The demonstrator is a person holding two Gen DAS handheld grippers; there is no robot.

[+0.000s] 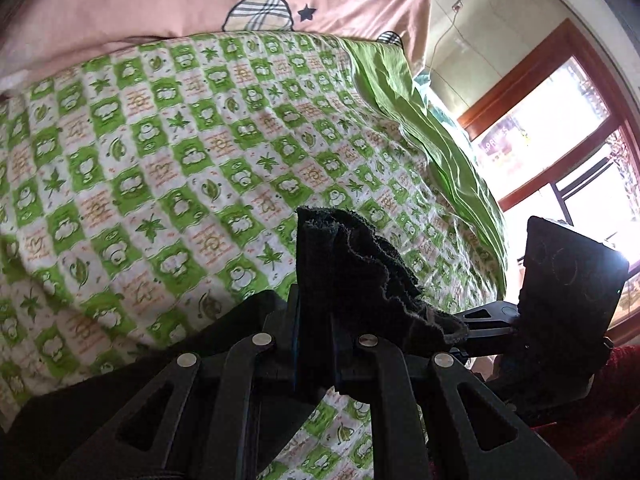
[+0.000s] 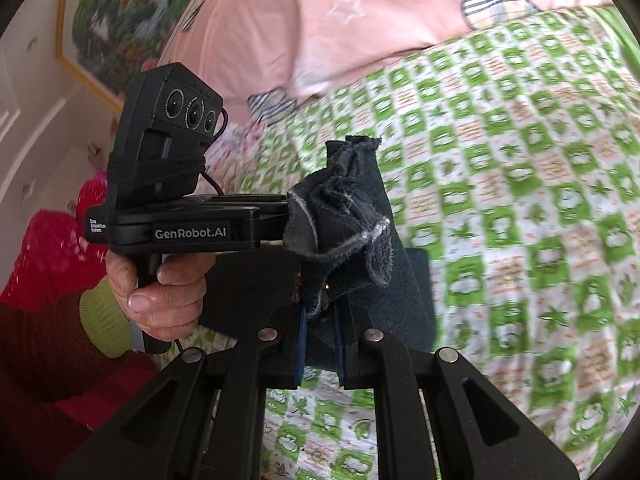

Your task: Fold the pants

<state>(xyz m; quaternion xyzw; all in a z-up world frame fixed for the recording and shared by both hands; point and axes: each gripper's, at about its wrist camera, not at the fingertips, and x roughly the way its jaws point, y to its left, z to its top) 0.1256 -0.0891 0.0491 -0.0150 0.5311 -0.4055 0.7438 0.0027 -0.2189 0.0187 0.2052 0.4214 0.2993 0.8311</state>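
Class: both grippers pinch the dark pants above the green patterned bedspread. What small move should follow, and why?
Probably draw the left gripper and right gripper apart, since the pants sit bunched between two shut grippers above the bedspread.

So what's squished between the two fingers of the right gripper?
A bunched edge of the dark pants, pinched between the right gripper fingers. The right wrist view shows it, above the green checked bedspread.
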